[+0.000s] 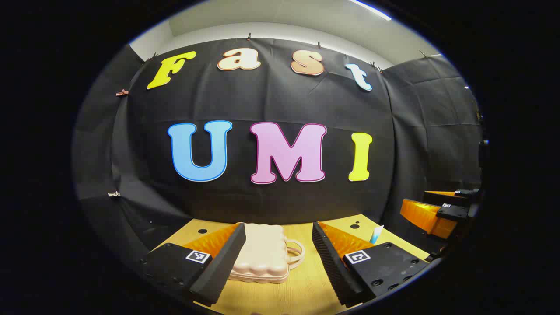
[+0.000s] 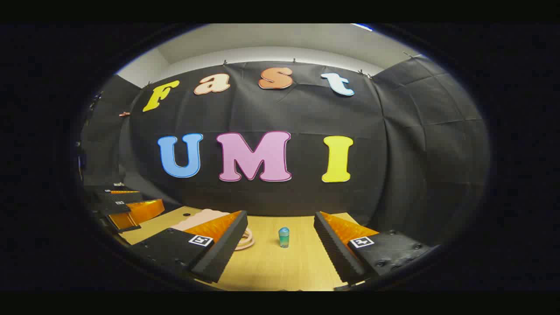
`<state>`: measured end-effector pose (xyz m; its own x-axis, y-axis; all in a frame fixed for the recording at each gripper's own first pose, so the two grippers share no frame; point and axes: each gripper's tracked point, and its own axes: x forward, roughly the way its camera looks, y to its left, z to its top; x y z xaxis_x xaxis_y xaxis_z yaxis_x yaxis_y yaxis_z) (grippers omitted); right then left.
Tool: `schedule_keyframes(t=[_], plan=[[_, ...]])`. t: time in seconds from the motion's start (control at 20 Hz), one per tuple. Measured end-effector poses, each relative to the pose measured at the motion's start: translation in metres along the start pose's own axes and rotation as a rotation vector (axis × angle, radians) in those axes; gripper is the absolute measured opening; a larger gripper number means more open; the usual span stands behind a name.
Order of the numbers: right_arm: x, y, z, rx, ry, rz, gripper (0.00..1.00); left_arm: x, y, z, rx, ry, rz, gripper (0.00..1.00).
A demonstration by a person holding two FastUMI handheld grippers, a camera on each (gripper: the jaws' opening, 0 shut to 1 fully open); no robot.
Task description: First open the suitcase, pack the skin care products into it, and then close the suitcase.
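A small pale pink suitcase [image 1: 262, 253] lies closed on the wooden table [image 1: 306, 284], its handle pointing right. My left gripper [image 1: 278, 227] hovers open just in front of it, one finger on each side and nothing between them. Beyond its right finger, a white and blue tube [image 1: 376, 234] pokes up. In the right gripper view a small teal bottle [image 2: 284, 236] stands upright on the table [image 2: 271, 267], ahead of my open right gripper [image 2: 280, 215]. The suitcase [image 2: 199, 218] is partly hidden behind that gripper's left finger.
My right gripper [image 1: 431, 214] shows at the right edge of the left gripper view, and my left gripper [image 2: 127, 210] at the left edge of the right gripper view. Black cloth walls close the table at the back and sides. Small round holes [image 1: 202, 230] mark the tabletop.
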<state>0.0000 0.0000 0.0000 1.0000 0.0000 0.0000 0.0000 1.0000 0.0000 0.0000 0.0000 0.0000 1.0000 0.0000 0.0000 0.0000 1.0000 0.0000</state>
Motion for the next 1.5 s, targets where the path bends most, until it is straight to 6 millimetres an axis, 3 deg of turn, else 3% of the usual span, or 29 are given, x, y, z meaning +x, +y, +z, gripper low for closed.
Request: schedule_keyframes(t=[0.2,0.3,0.5,0.7,0.75,0.8,0.85,0.95,1.2,1.35,1.5], plan=[[-0.012,0.005,0.003,-0.006,0.006,-0.02,0.97,-0.017,0.011,0.007,0.067,-0.016,0.003,0.96],[-0.019,0.013,0.007,-0.006,0.006,-0.019,0.94,-0.029,0.017,0.014,0.05,-0.03,-0.007,0.96],[-0.036,0.023,0.02,-0.021,-0.026,-0.049,0.98,-0.05,0.029,0.016,0.021,-0.044,-0.028,0.96],[-0.051,0.026,0.027,-0.02,-0.044,-0.06,0.98,-0.051,0.034,0.008,-0.022,-0.007,-0.027,0.92],[-0.053,0.025,0.025,-0.046,-0.055,-0.06,0.93,-0.051,0.027,0.012,-0.028,-0.017,-0.046,0.96],[-0.051,0.019,0.018,-0.078,-0.049,-0.072,0.97,-0.049,0.023,0.015,-0.02,-0.027,-0.053,0.96],[-0.05,0.015,0.01,-0.094,-0.024,-0.08,0.92,-0.047,0.024,0.016,-0.005,-0.026,-0.042,0.92],[-0.047,0.015,0.006,-0.086,-0.02,-0.059,0.97,-0.039,0.015,0.021,0.004,-0.055,-0.06,0.96],[-0.018,-0.008,0.013,-0.054,-0.04,-0.083,0.96,0.0,-0.01,0.004,-0.015,0.002,-0.091,0.96],[0.0,-0.018,0.006,-0.058,-0.035,-0.076,0.96,0.037,-0.037,-0.017,0.008,0.069,-0.138,0.96],[0.021,-0.031,-0.002,-0.061,-0.019,-0.062,0.96,0.087,-0.06,-0.043,0.008,0.131,-0.145,0.96]])
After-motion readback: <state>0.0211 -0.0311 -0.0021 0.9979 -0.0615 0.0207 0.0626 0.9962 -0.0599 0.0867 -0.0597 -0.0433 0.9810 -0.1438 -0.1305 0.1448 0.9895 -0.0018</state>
